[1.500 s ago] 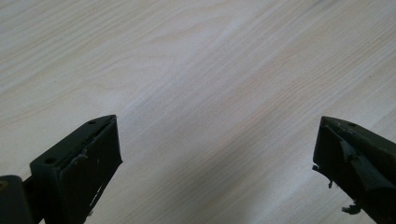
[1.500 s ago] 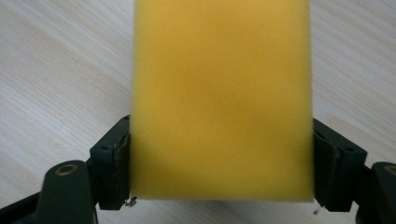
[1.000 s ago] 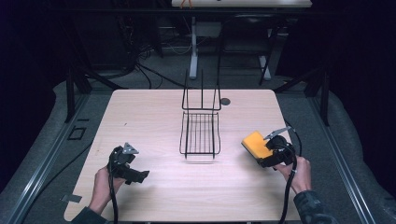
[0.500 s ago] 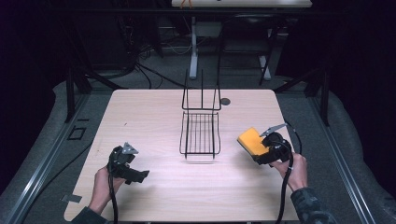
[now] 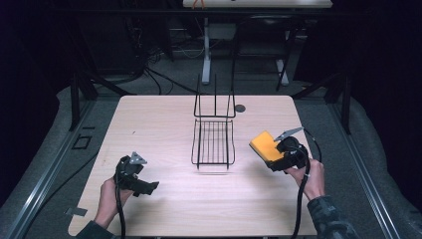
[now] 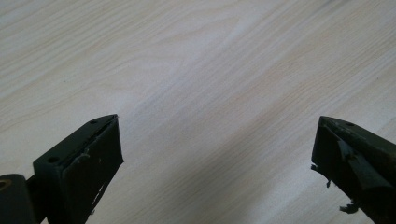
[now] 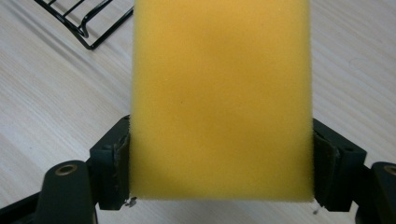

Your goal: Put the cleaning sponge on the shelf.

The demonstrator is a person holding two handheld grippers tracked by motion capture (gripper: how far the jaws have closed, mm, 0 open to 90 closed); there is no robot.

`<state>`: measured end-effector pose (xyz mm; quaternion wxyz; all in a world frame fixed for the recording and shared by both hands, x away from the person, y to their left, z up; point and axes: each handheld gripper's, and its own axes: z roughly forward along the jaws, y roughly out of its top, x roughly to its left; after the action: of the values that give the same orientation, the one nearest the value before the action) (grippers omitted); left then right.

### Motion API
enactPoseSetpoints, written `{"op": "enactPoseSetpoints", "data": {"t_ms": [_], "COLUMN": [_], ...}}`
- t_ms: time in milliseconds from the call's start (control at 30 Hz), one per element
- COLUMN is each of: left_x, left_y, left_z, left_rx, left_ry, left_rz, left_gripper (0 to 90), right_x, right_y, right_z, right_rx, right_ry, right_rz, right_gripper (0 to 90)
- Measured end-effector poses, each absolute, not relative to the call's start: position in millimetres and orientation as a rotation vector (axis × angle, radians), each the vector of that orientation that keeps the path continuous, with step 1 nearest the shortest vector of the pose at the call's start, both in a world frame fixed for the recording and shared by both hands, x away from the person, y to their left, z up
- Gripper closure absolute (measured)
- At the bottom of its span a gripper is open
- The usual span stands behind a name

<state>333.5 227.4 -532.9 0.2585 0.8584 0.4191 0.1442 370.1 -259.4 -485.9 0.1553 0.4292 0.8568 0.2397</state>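
A yellow sponge [image 5: 263, 144] hangs a little above the table at the right, and my right gripper [image 5: 270, 153] is shut on it. In the right gripper view the sponge [image 7: 219, 93] is wedged between the two black pads [image 7: 116, 163], pressed in at both sides. A black wire rack [image 5: 214, 144] stands at the table's middle, just left of the sponge; its corner [image 7: 88, 21] shows beyond the sponge. My left gripper [image 5: 148, 187] rests low near the front left, held by a hand. Its jaws [image 6: 215, 154] stand wide apart over bare wood with nothing between them.
The light wooden table [image 5: 164, 119] has a small dark round spot [image 5: 240, 108] behind the rack. Cables trail from both grippers toward the front edge. Dark floor, metal frame legs and a white desk leg [image 5: 205, 50] lie beyond the far edge.
My right gripper has lifted the sponge slightly and carried it a little leftward, closer to the wire rack. The left gripper has stayed where it was.
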Motion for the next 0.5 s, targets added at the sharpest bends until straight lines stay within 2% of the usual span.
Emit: {"op": "enactPoseSetpoints", "data": {"t_ms": [500], "left_x": [333.7], "left_y": [228.0], "left_z": [-533.0], "left_rx": [2.329], "left_ry": [1.140], "left_rz": [0.390], "left_gripper": [1.6], "right_x": [376.4], "right_y": [-248.2], "right_z": [-475.1], "right_rx": [1.195], "right_ry": [2.453], "right_rz": [0.732], "right_gripper": [22.4]}}
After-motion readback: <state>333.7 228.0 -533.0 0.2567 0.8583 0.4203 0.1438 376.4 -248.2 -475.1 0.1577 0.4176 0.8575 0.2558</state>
